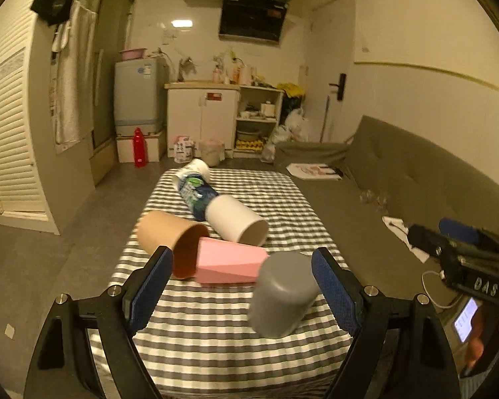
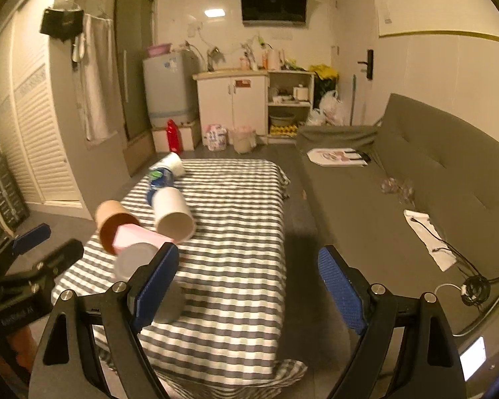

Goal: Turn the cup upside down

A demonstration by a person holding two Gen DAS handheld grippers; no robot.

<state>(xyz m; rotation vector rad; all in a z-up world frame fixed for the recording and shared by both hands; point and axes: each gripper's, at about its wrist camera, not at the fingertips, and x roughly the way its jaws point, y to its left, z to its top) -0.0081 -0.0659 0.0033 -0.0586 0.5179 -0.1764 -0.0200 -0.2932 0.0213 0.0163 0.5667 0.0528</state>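
A grey cup [image 1: 282,294] stands upside down on the checked tablecloth [image 1: 216,332], between my left gripper's open fingers, close to the right pad [image 1: 332,286]. My left gripper [image 1: 243,282] is open and holds nothing. Behind the grey cup lie a pink faceted cup [image 1: 229,264], a tan cup [image 1: 173,242], a white cup [image 1: 236,221] and a printed cup [image 1: 193,189], all on their sides. My right gripper [image 2: 249,282] is open and empty over the table's right part. In the right wrist view the grey cup [image 2: 139,262] is partly hidden behind the left finger.
The table is low with a checked cloth [image 2: 236,232]. A grey sofa [image 2: 415,179] runs along the right, with papers [image 2: 339,158] and cables [image 2: 472,286] on it. Kitchen cabinets [image 1: 216,116] and a red bottle [image 1: 139,148] stand at the back.
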